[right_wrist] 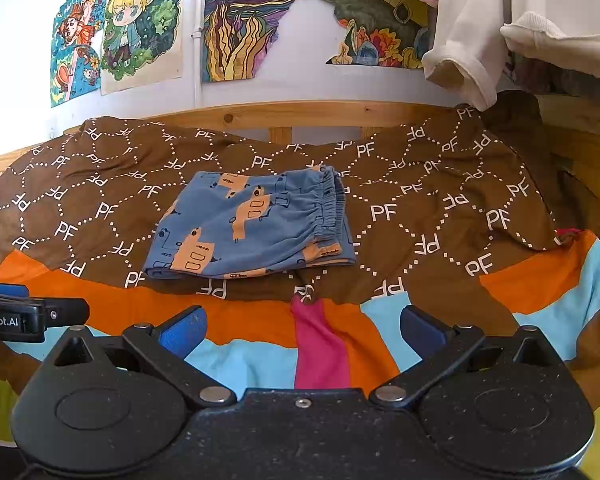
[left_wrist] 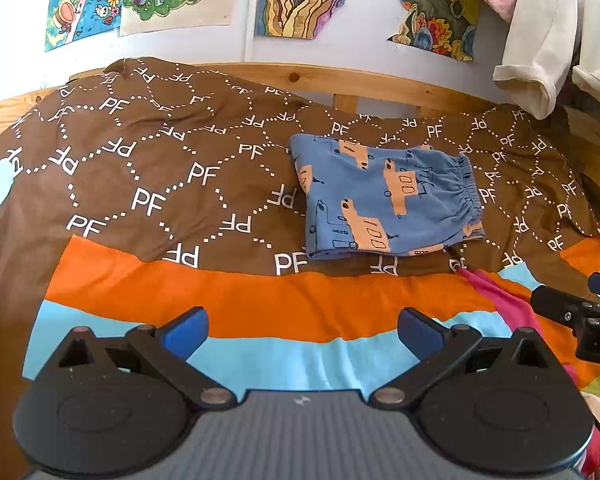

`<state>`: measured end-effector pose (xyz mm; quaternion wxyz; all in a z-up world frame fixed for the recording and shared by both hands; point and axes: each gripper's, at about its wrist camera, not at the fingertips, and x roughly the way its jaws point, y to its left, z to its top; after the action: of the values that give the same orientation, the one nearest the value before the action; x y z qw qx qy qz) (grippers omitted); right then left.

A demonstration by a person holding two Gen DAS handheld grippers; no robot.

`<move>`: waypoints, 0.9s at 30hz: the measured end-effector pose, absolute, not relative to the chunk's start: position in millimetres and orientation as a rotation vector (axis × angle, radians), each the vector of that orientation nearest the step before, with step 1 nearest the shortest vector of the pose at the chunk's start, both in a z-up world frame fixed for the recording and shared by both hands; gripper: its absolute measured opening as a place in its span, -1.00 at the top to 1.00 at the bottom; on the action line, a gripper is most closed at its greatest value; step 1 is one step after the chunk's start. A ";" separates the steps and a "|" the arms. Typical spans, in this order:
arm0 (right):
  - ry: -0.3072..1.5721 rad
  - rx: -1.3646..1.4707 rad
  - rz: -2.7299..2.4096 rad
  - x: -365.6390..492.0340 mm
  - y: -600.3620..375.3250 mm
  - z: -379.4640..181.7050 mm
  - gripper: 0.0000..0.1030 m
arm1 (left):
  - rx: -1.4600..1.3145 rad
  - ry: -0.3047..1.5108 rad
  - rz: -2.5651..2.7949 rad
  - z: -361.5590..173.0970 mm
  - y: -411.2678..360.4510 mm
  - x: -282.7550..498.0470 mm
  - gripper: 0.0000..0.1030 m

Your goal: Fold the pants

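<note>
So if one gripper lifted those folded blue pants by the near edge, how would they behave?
Probably floppy: the blue pants are soft cloth in loose stacked layers, so the fold would likely fall open. Likely light, being small and thin. The gathered elastic waistband looks bulkiest, so that end may sag. Both grippers, left and right, are open and clear of them.

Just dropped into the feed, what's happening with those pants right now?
The blue printed pants lie folded into a compact rectangle on the brown PF-patterned cover, elastic waistband toward the right. Neither gripper touches them: the left gripper and the right gripper are both open and empty, held back over the orange and light-blue striped bedding nearer the person. The fold looks done, or close to it.
</note>
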<state>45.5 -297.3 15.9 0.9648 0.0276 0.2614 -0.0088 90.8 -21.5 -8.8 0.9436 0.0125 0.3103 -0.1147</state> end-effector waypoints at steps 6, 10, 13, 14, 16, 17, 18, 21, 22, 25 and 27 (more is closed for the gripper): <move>0.532 0.055 -0.017 45.6 -297.2 15.9 -0.99 | 0.026 0.633 -0.233 -8.8 -21.9 90.3 -0.99; 0.533 0.055 -0.016 45.6 -297.0 16.0 -0.99 | 0.029 0.634 -0.236 -8.8 -22.8 90.5 -0.99; 0.533 0.056 -0.016 45.6 -297.1 16.1 -0.99 | 0.030 0.635 -0.237 -9.0 -22.9 90.2 -0.99; 0.533 0.055 -0.016 45.7 -297.1 16.2 -0.99 | 0.030 0.637 -0.238 -9.1 -23.1 90.3 -1.00; 0.533 0.055 -0.016 45.7 -297.1 16.3 -0.99 | 0.032 0.638 -0.241 -9.8 -23.2 90.4 -0.99; 0.533 0.055 -0.016 45.7 -297.1 16.3 -0.99 | 0.034 0.638 -0.243 -9.9 -23.4 90.2 -0.99; 0.533 0.055 -0.015 45.8 -297.0 16.3 -0.99 | 0.037 0.637 -0.245 -9.9 -23.7 89.9 -0.99; 0.535 0.055 -0.016 45.8 -296.6 15.7 -0.99 | 0.043 0.635 -0.249 -9.9 -24.1 89.7 -0.99; 0.535 0.055 -0.016 45.9 -296.5 15.5 -0.99 | 0.045 0.634 -0.250 -9.9 -24.2 89.7 -0.99; 0.535 0.055 -0.017 45.9 -296.2 15.5 -0.99 | 0.047 0.634 -0.252 -9.7 -24.4 89.6 -0.99; 0.534 0.056 -0.017 45.7 -296.3 15.4 -0.99 | 0.047 0.635 -0.252 -9.6 -24.7 89.4 -0.99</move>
<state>45.7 -296.3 15.4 0.9641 0.0274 0.2640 -0.0084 89.4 -24.7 -9.6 0.9420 0.0233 0.3113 -0.1233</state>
